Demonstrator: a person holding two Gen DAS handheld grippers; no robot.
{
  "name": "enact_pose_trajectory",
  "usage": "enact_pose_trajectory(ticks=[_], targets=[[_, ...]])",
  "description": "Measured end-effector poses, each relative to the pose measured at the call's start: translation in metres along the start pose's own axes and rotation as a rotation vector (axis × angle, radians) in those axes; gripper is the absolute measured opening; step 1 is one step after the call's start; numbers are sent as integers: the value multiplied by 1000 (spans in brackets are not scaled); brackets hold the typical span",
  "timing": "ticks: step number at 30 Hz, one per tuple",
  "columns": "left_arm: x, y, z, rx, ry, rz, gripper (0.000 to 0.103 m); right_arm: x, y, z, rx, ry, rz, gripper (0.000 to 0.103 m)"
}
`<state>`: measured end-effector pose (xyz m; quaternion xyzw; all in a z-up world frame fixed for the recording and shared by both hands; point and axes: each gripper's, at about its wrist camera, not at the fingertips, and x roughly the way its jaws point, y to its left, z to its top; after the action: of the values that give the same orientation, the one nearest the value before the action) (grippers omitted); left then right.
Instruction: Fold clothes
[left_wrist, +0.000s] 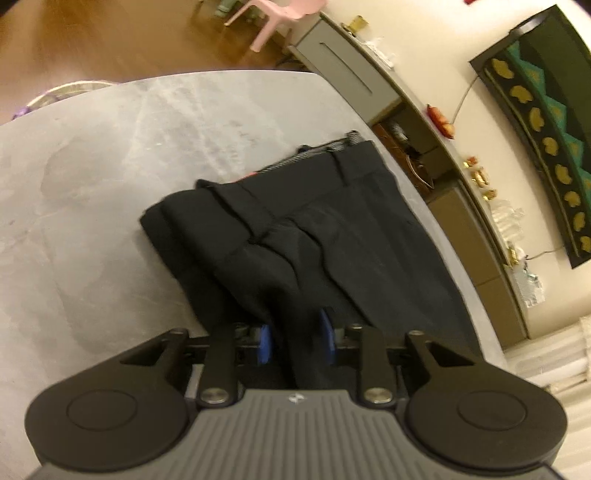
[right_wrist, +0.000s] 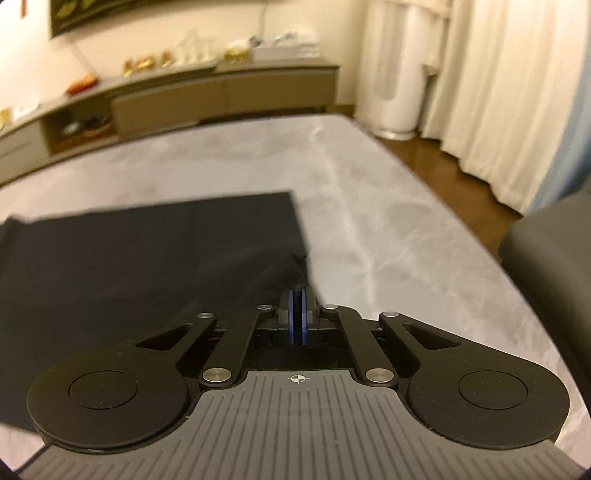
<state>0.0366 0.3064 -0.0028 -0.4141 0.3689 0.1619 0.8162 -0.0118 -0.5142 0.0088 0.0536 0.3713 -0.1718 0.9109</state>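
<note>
A pair of black trousers (left_wrist: 314, 229) lies on the grey marble table (left_wrist: 110, 166), waistband at the far end near the table's right edge. My left gripper (left_wrist: 295, 336) is shut on a thick bunched fold of the trousers, its blue pads (left_wrist: 265, 341) held apart by the cloth. In the right wrist view the trousers (right_wrist: 147, 251) spread flat to the left. My right gripper (right_wrist: 297, 314) is shut on the trousers' near right corner, blue pads nearly touching, with thin dark cloth between them.
A long low sideboard (right_wrist: 221, 92) with small ornaments runs along the wall behind the table. A pink chair (left_wrist: 280, 14) stands on the wooden floor. A dark chair (right_wrist: 554, 266) is at the table's right side. White curtains (right_wrist: 498, 92) hang at the right.
</note>
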Motion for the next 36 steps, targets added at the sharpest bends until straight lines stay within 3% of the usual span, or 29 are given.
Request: enact_pose_trajectory(ticks=[6, 7, 8, 10, 12, 14, 15, 18, 20, 22, 25, 26, 27, 30, 32, 33, 36], targets=[[-10, -4, 0, 14, -35, 56, 19, 31, -19, -3, 45, 79, -10, 2], [-17, -3, 0, 3, -54, 63, 19, 32, -20, -4, 49, 83, -10, 8], [-25, -3, 0, -9, -77, 70, 19, 29, -22, -3, 67, 73, -25, 20], [-49, -4, 1, -37, -148, 78, 22, 15, -25, 0, 81, 13, -103, 34], [-66, -12, -1, -23, -218, 98, 22, -12, -21, 5, 57, -108, -165, 38], [-70, -26, -5, 21, -252, 78, 23, -25, -11, 3, 47, -146, -69, 38], [-66, -37, -8, 66, -243, 50, 24, -31, -5, 2, 40, -159, -18, 38], [-46, -67, -20, 194, -184, -32, 25, -24, 33, -7, -70, -91, 128, 43], [-24, -77, -25, 253, -82, -115, 29, -18, 63, -12, -180, -66, 183, 47], [-5, -75, -29, 271, -27, -83, 28, -11, 77, -16, -236, -51, 214, 51], [5, -44, -15, 221, -56, 49, 27, 8, 76, -22, -261, 38, 163, 49], [6, -31, -8, 195, -69, 91, 27, 12, 67, -21, -233, 49, 138, 59], [8, -17, -2, 174, -77, 130, 25, 15, 58, -20, -202, 60, 116, 62], [9, 9, 11, 141, -75, 144, 10, 21, 25, -14, -58, 83, 65, 59], [1, 1, 7, 173, -80, 91, 17, 19, 19, -13, -26, 76, 30, 55], [-4, -6, 4, 209, -79, 54, 29, 17, 16, -12, -11, 70, 20, 54], [-13, -26, -7, 316, -72, -42, 43, -3, 24, -11, 7, -4, 132, 53]])
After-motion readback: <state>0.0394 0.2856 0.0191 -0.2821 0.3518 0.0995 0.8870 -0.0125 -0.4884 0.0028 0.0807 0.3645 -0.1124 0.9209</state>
